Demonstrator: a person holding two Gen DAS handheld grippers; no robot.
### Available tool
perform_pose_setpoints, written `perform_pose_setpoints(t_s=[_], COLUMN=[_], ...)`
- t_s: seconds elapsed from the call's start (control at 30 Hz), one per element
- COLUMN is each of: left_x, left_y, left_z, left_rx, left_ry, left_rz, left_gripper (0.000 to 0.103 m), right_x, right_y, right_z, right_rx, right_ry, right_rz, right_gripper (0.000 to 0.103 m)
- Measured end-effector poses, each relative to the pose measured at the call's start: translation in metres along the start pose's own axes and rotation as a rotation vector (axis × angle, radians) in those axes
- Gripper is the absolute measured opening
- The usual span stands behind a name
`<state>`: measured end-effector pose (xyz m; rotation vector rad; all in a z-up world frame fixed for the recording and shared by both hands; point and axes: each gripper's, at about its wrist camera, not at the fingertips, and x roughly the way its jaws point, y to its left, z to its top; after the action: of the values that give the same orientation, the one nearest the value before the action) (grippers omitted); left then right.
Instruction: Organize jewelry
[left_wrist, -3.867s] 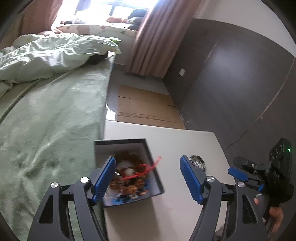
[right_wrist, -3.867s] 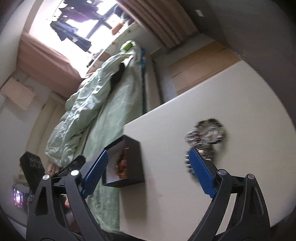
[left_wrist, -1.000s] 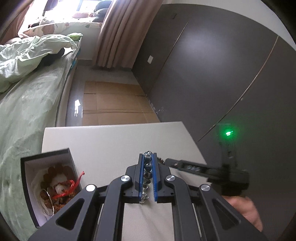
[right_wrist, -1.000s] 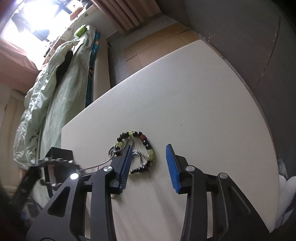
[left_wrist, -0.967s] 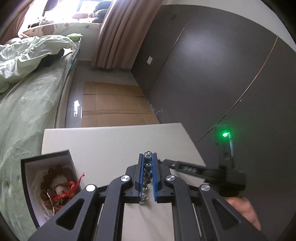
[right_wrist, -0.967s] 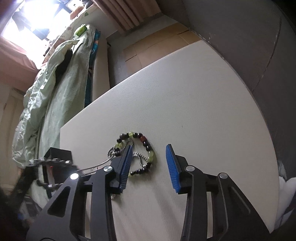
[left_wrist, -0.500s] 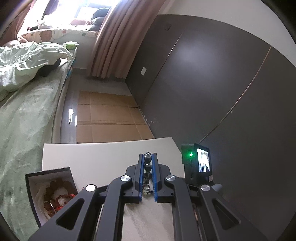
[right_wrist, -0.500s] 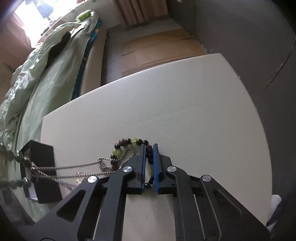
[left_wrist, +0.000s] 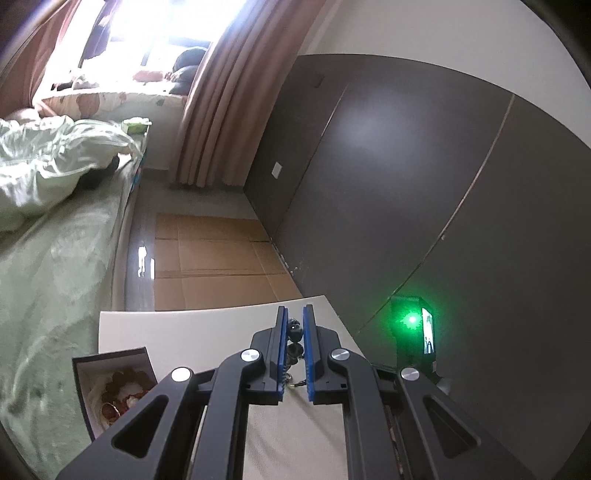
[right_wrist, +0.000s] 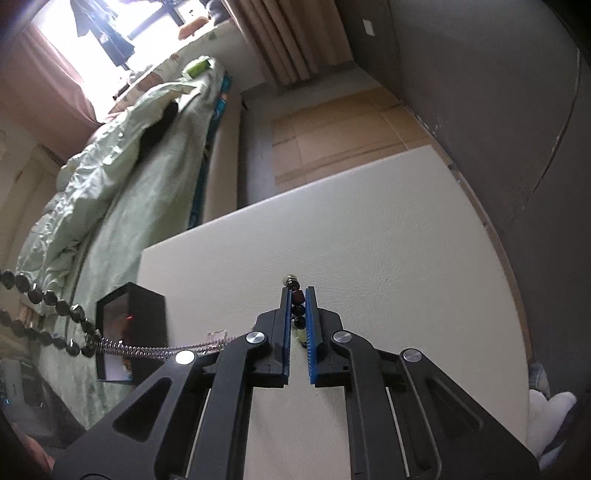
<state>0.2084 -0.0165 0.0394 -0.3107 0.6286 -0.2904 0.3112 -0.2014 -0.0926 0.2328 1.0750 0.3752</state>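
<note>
My left gripper (left_wrist: 293, 314) is shut on the dark beads of a necklace (left_wrist: 294, 328), held above the white table (left_wrist: 207, 332). In the right wrist view that necklace's dark faceted beads (right_wrist: 48, 297) hang at the left. Its silver chain (right_wrist: 147, 350) runs taut under my right gripper (right_wrist: 297, 291). The right gripper is shut on a bracelet (right_wrist: 297, 297) of dark, red and pale green beads, lifted off the table (right_wrist: 388, 240). An open black box (left_wrist: 110, 356) with jewelry inside sits at the table's left edge, and its side wall (right_wrist: 147, 314) shows in the right wrist view.
A bed with a green cover (left_wrist: 44, 277) runs along the table's left side. Flat cardboard (left_wrist: 214, 258) lies on the floor beyond the table. Dark wall panels (left_wrist: 406, 184) close the right side. The right tool's body with a green lamp (left_wrist: 412, 321) stands at the table's right edge.
The right gripper's jaws closed on the beaded bracelet and lifted it off the table. Both grippers rose, and the chain now stretches between them.
</note>
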Motion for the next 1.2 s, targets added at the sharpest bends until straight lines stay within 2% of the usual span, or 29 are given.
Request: perform_pose_setpoints(t_s=[0.57, 0.97, 1.03, 1.2], left_x=[-0.080, -0.131, -0.140, -0.153], left_y=[-0.056, -0.052, -0.051, -0.051], left_z=[0.041, 0.064, 0.069, 0.077], left_rx=[0.106, 0.112, 0.118, 0.136], left_ry=[-0.129, -0.199, -0.210, -0.219], left_rz=[0.102, 0.195, 0.213, 0.249], left_gripper=[0.006, 0.006, 0.006, 0.006], right_x=[-0.051, -0.070, -0.071, -0.071], right_y=[-0.014, -0.001, 0.003, 0.012], right_z=[-0.014, -0.019, -0.019, -0.021], right_rx=[0.039, 0.033, 0.024, 0.013], right_ry=[-0.078, -0.108, -0.111, -0.110], right_rz=[0.117, 0.233, 0.245, 0.271], right_gripper=[0.008, 0.007, 0.002, 0.002])
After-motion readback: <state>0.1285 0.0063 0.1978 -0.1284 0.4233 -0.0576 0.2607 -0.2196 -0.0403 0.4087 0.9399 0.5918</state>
